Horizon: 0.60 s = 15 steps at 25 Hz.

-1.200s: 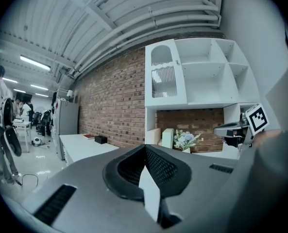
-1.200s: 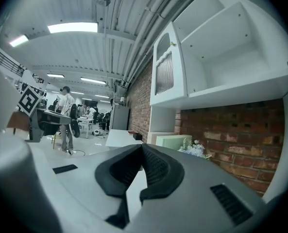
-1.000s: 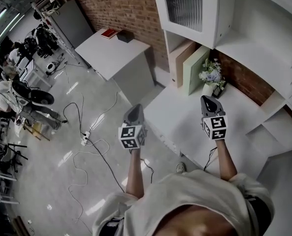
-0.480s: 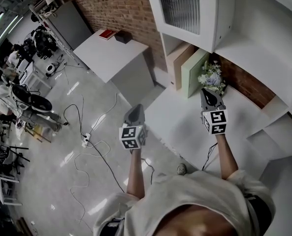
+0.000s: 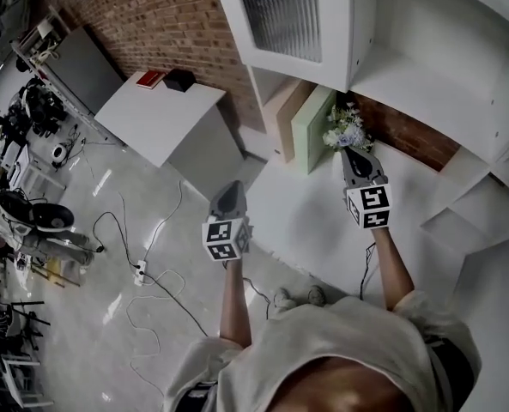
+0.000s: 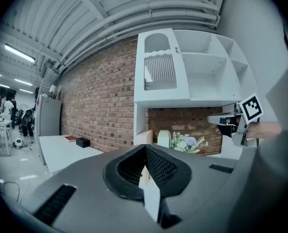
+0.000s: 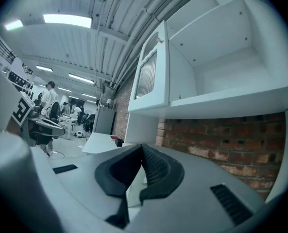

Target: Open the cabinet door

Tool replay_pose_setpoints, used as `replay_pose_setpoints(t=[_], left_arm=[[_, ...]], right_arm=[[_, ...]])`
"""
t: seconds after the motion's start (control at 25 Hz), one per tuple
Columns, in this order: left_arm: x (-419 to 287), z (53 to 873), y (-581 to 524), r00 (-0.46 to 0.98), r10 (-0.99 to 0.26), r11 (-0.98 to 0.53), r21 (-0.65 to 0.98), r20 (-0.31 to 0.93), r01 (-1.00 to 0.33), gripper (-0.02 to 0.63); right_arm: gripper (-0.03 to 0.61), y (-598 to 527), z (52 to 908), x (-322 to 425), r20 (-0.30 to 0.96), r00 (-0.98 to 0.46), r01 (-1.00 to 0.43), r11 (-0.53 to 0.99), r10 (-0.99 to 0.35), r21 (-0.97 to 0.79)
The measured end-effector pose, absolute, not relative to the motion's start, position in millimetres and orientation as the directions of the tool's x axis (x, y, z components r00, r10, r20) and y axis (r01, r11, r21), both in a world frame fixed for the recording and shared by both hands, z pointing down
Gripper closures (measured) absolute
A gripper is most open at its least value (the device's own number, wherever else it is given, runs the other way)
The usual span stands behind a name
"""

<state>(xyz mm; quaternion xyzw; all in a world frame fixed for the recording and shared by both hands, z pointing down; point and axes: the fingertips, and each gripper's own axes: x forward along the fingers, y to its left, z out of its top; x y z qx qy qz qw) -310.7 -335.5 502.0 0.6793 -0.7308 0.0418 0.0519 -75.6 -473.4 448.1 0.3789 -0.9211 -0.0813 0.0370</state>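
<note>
The cabinet door, a white frame around ribbed glass, hangs on the left end of the wall cabinet, above both grippers and touched by neither. In the left gripper view it looks flat against the cabinet front, with a small knob near its top right corner.

The right gripper has its jaws clenched together, the dark ribbed pads meeting at the tip with nothing between them. The left gripper shows the same: pads pressed together, empty. Each is held out level in front of the person, its marker cube facing up.

The right gripper's tip is over the white counter, close to a small bunch of flowers that stands against the brick back wall under the cabinet. Left of the flowers a green board and a beige board lean upright under the door. The left gripper is over the floor, just off the counter's left edge and well apart from the cabinet.

To the right of the door the cabinet's open shelves are bare and white. Further left a low white table carries a red book and a black box, and cables trail across the glossy floor.
</note>
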Motion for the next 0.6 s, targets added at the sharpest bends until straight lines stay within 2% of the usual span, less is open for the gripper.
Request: replay_pose_setpoints(t=[0.28, 0.44, 0.6], left_arm=[[-298, 494, -375, 0.057, -0.993, -0.056, 0.012, 0.107, -0.998, 0.588], [-287, 493, -389, 0.117, -0.988, -0.117, 0.008, 0.097, -0.993, 0.588], [-279, 487, -398, 0.159, -0.984, -0.159, 0.013, 0.083, -0.987, 0.588]], right_arm=[[0.557, -487, 409, -63, -0.040, -0.633, -0.763, 0.615, -0.773, 0.197], [0.516, -490, 390, -63, -0.069, -0.621, -0.773, 0.596, -0.781, 0.220], [0.435, -501, 368, -74, -0.074, -0.633, -0.760, 0.600, -0.771, 0.248]])
